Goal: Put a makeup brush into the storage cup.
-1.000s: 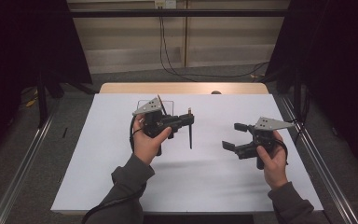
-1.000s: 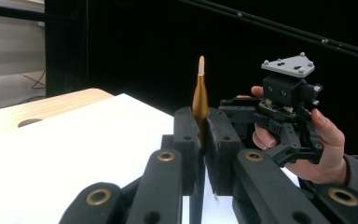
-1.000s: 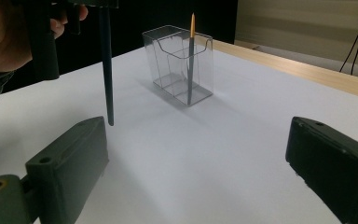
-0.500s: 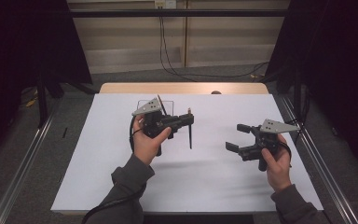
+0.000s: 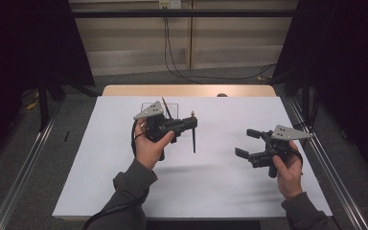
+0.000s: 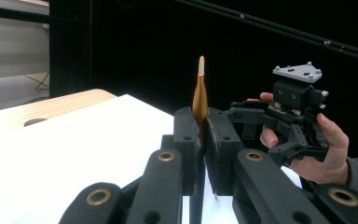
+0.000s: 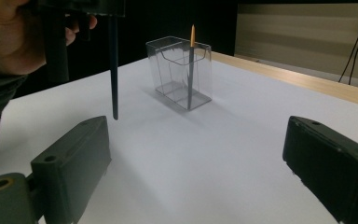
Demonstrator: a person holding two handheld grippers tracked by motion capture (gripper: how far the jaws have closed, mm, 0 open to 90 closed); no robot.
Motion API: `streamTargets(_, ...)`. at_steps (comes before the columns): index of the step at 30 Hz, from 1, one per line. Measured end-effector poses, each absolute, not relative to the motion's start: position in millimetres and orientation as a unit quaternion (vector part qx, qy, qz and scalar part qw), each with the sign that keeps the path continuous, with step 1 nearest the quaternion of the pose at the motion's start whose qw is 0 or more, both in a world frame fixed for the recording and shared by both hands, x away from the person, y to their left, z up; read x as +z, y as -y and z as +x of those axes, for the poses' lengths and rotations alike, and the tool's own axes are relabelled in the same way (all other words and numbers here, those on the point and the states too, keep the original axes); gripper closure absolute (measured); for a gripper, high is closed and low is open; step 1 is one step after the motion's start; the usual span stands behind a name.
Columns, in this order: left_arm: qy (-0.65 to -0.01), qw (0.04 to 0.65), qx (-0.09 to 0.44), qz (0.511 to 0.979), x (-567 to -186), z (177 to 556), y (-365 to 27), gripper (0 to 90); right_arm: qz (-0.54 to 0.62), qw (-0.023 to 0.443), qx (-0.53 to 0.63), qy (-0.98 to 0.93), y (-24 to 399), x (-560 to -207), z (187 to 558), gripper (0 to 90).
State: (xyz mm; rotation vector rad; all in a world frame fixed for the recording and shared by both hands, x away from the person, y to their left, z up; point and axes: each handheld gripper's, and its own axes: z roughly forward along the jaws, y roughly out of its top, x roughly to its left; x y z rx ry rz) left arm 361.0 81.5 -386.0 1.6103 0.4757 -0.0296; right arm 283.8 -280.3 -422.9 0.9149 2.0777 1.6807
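Right gripper (image 5: 250, 143) nearest me stands wide apart, holding nothing. Left gripper (image 5: 192, 125) is clamped on a dark brush (image 5: 193, 140) hanging upright above the table (image 5: 100, 191); I cannot see its lower tip in its own view. Beyond, a clear box (image 7: 182, 72) holds another brush (image 7: 191, 56).

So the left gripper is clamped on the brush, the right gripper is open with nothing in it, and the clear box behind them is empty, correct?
Not quite: the clear box is not empty. In the right gripper view a second brush stands inside it, its gold tip above the rim. The rest holds: the left gripper is clamped on the brush, and the right gripper is open with nothing between its jaws.
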Motion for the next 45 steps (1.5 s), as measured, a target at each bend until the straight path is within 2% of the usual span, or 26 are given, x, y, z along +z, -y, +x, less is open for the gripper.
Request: streamTargets(45,-0.232,0.667,0.019,0.707,-373.6,373.9,-94.0,84.0,0.318,0.15,0.601,-0.718,285.7,-423.5,283.9,6.8)
